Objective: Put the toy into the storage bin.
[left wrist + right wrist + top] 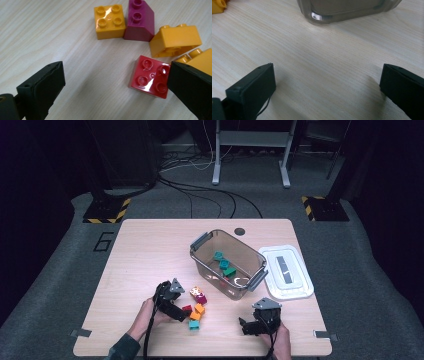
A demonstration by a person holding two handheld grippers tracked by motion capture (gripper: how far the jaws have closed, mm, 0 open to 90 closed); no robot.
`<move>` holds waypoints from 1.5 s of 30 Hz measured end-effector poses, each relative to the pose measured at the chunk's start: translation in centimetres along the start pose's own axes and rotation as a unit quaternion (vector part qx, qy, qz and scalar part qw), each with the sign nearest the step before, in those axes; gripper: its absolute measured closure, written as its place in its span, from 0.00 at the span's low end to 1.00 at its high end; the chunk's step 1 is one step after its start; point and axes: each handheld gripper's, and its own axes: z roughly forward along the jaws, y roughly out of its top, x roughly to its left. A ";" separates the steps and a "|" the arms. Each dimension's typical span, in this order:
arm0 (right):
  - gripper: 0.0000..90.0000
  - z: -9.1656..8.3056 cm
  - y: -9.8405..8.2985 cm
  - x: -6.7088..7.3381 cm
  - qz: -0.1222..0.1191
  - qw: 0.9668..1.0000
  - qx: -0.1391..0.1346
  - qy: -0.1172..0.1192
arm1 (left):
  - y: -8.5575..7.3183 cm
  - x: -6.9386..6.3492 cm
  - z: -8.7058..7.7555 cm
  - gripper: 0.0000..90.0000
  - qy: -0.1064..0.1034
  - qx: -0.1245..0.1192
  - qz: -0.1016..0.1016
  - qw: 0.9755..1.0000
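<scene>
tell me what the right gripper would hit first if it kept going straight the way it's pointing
Probably the clear plastic bin. The right gripper has its jaws open over bare table, and the bin's near corner lies straight ahead, though how far off is hard to judge.

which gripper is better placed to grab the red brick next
Left. The left gripper is open with the red brick beside one jaw, while the right gripper is open over bare table.
</scene>
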 end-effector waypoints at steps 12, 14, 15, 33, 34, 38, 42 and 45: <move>0.00 0.0 0.0 0.0 0.000 1.000 0.000 0.000 | -0.4 1.2 -0.5 0.01 0.018 -0.008 -0.024 1.000; 0.00 0.0 0.0 0.0 0.000 1.000 0.000 0.000 | -0.3 0.8 -0.6 0.01 0.013 -0.012 -0.016 1.000; 0.00 0.0 0.0 0.0 0.000 1.000 0.000 0.000 | -0.2 0.6 -0.6 0.01 0.008 -0.008 -0.015 1.000; 0.00 0.0 0.0 0.0 0.000 1.000 0.000 0.000 | -0.6 -0.5 0.6 0.53 -0.012 -0.009 0.030 0.999; 0.00 0.0 0.0 0.0 0.000 1.000 0.000 0.000 | -0.6 -0.5 0.6 0.59 -0.012 -0.009 0.030 0.999; 0.00 0.0 0.0 0.0 0.000 1.000 0.000 0.000 | -0.6 -0.4 0.7 0.64 -0.014 -0.014 0.027 0.999; 0.00 0.0 0.0 0.0 0.000 1.000 0.000 0.000 | -0.6 -0.4 0.7 0.65 -0.012 -0.016 0.024 1.000; 0.00 0.0 0.0 0.0 0.000 1.000 0.000 0.000 | -0.6 -0.3 0.7 0.65 -0.013 -0.018 0.022 1.000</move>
